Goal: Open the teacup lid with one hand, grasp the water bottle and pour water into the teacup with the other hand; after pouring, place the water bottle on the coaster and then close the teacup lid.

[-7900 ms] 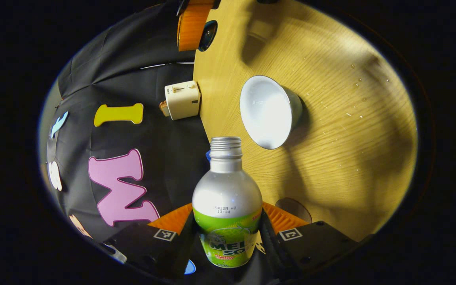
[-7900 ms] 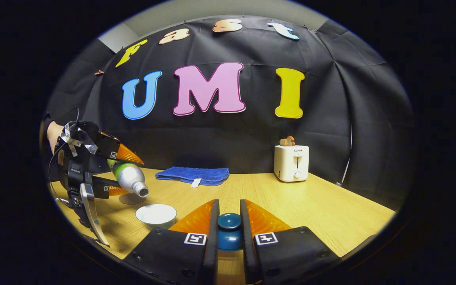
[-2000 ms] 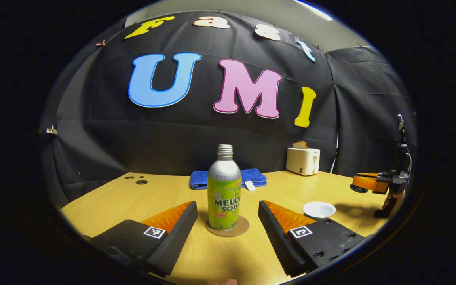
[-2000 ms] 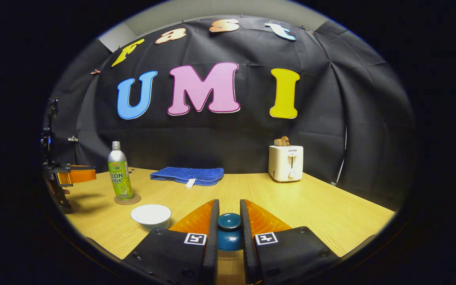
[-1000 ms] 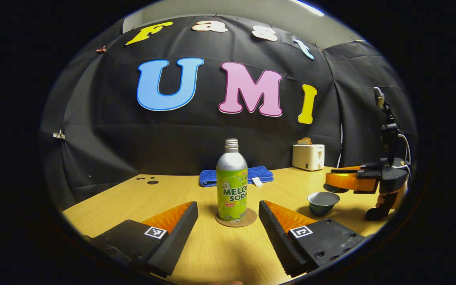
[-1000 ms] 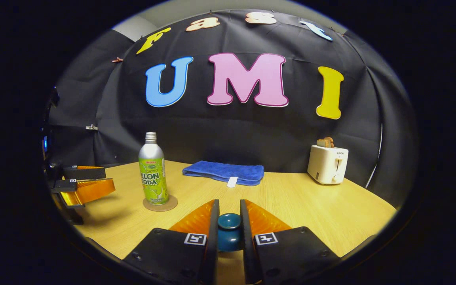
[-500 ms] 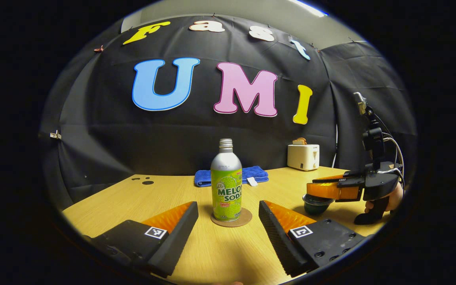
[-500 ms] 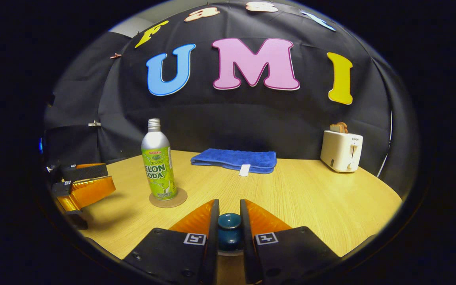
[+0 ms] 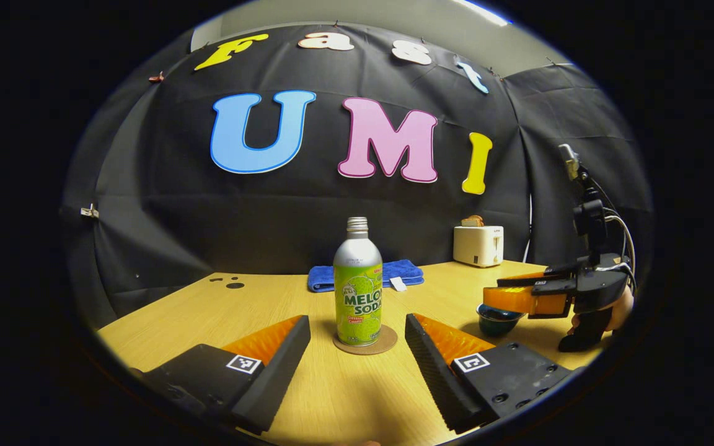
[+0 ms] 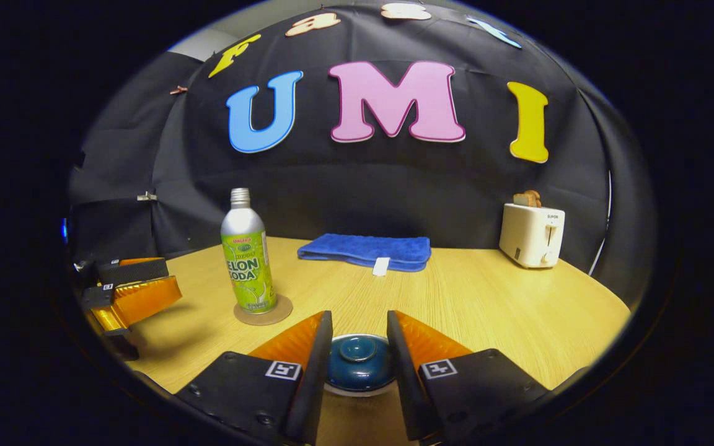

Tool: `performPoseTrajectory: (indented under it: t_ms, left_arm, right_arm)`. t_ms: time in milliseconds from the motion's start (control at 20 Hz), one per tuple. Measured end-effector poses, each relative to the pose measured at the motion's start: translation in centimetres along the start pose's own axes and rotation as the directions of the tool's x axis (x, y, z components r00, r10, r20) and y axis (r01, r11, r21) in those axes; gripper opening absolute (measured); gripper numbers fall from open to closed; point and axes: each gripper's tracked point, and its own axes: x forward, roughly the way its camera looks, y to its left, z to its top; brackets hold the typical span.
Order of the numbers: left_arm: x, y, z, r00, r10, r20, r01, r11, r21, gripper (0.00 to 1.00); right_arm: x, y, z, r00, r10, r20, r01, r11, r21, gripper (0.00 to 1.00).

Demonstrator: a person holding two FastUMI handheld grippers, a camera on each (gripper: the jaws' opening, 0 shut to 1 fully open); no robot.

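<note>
Right tongs (image 10: 357, 331) are parted around the lid (image 10: 357, 362) on the teacup (image 9: 497, 318); withdrawing carelessly could knock it askew. Left tongs (image 9: 357, 331) stand wide, bottle (image 9: 358, 290) at 12 o'clock on its coaster (image 9: 365, 341).

Wooden worktop (image 10: 487, 310) carries a round coaster (image 10: 263, 311) under the upright bottle (image 10: 246, 254). Behind the coaster lies a folded blue towel (image 10: 366, 249); far right of it, a white toaster (image 10: 532, 235); nearer, right of the coaster, the lidded teacup (image 10: 358, 367).

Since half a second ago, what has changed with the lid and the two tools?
The right tool has opened and let go of the lid, which now sits on the cup. The left tool stays open, back from the bottle, which stays upright on the coaster.
</note>
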Motion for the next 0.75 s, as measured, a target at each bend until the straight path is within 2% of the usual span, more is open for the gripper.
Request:
performPoseTrajectory:
  t_ms: [50, 150, 250, 550, 650, 750]
  left_arm:
    - [-0.1, 0.1, 0.0, 1.0, 0.012, -0.001, -0.012, 1.0, 0.0, 0.97]
    - [-0.5, 0.5, 0.1, 0.999, 0.045, -0.002, -0.045, 0.999, -0.001, 0.97]
    - [-0.7, 0.8, 0.1, 0.996, 0.084, -0.003, -0.084, 0.996, -0.001, 0.97]
    - [-1.4, 0.5, 0.1, 0.987, 0.158, -0.005, -0.158, 0.988, -0.002, 0.97]
    - [-1.6, 1.3, 0.0, 0.976, 0.22, -0.008, -0.22, 0.976, -0.002, 0.97]
    - [-1.8, 1.5, 0.0, 0.968, 0.25, -0.009, -0.25, 0.968, -0.003, 0.97]
  right_arm:
    - [-0.6, -0.4, 0.3, 1.0, -0.014, 0.025, 0.014, 1.0, -0.014, 0.53]
    - [-1.6, -0.8, 0.7, 0.997, -0.032, 0.063, 0.034, 0.999, -0.026, 0.76]
    - [-2.8, -1.4, 0.9, 0.995, -0.052, 0.089, 0.053, 0.999, -0.008, 0.88]
    - [-5.4, -3.7, 0.7, 0.99, -0.104, 0.098, 0.098, 0.993, 0.067, 0.94]
    - [-6.1, -4.4, 0.9, 0.984, -0.131, 0.117, 0.124, 0.99, 0.072, 0.95]
    - [-6.4, -4.9, 0.8, 0.98, -0.158, 0.12, 0.152, 0.987, 0.061, 0.96]
